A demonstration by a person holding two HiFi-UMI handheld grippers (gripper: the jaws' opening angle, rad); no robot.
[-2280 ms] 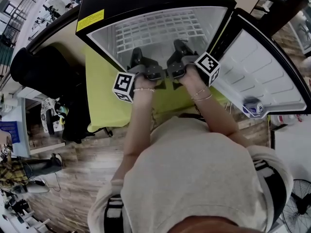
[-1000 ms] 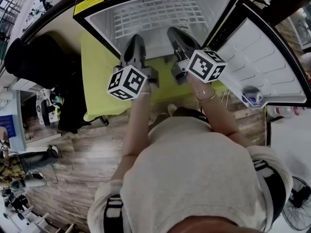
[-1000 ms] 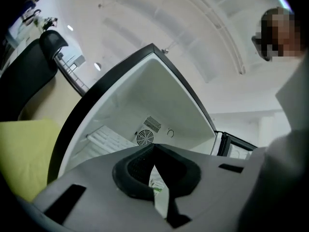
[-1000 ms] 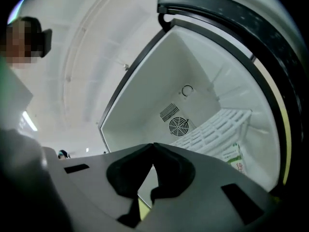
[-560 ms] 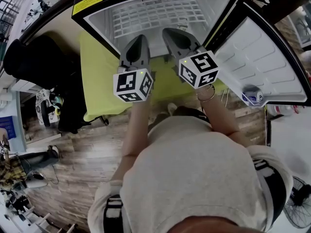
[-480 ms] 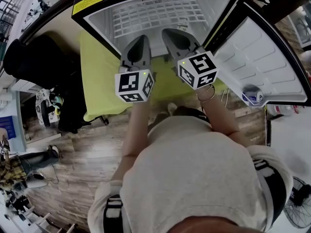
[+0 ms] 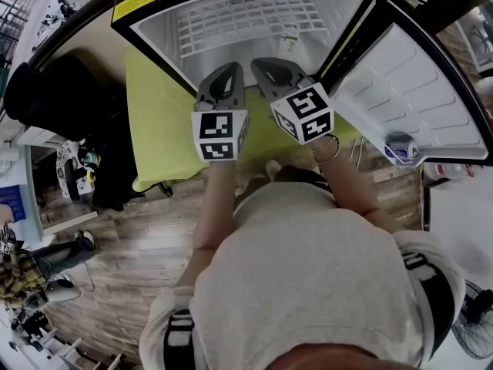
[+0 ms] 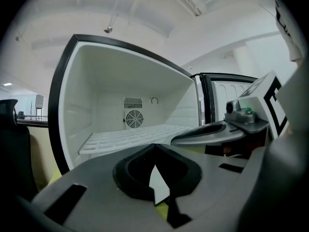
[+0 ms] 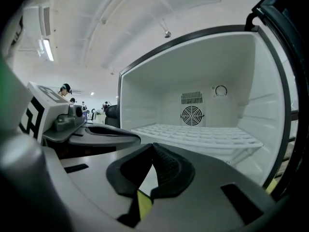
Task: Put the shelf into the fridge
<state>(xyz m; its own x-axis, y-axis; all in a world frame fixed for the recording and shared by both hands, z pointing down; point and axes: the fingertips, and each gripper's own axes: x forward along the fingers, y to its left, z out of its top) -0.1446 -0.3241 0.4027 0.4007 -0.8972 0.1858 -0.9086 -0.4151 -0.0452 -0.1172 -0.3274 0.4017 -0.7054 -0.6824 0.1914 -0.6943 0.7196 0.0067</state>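
The white wire shelf (image 7: 246,18) lies flat inside the open black fridge (image 7: 142,10), resting across its white interior. It shows as a grid below the rear fan in the left gripper view (image 8: 130,137) and in the right gripper view (image 9: 193,135). Both grippers hang side by side in front of the fridge opening, outside it and apart from the shelf. My left gripper (image 7: 222,83) is shut with its tips touching and nothing between them (image 8: 154,147). My right gripper (image 7: 271,69) is likewise shut and empty (image 9: 153,147).
The fridge door (image 7: 408,91) stands swung open to the right, with a small round container (image 7: 400,151) in its lower rack. A yellow-green cloth (image 7: 158,129) covers the surface under the fridge. A black chair (image 7: 54,99) stands at the left; wooden floor (image 7: 139,260) lies below.
Both grippers have drawn back out of the fridge toward the person and risen. The shelf stays lying inside the fridge, no longer touched.
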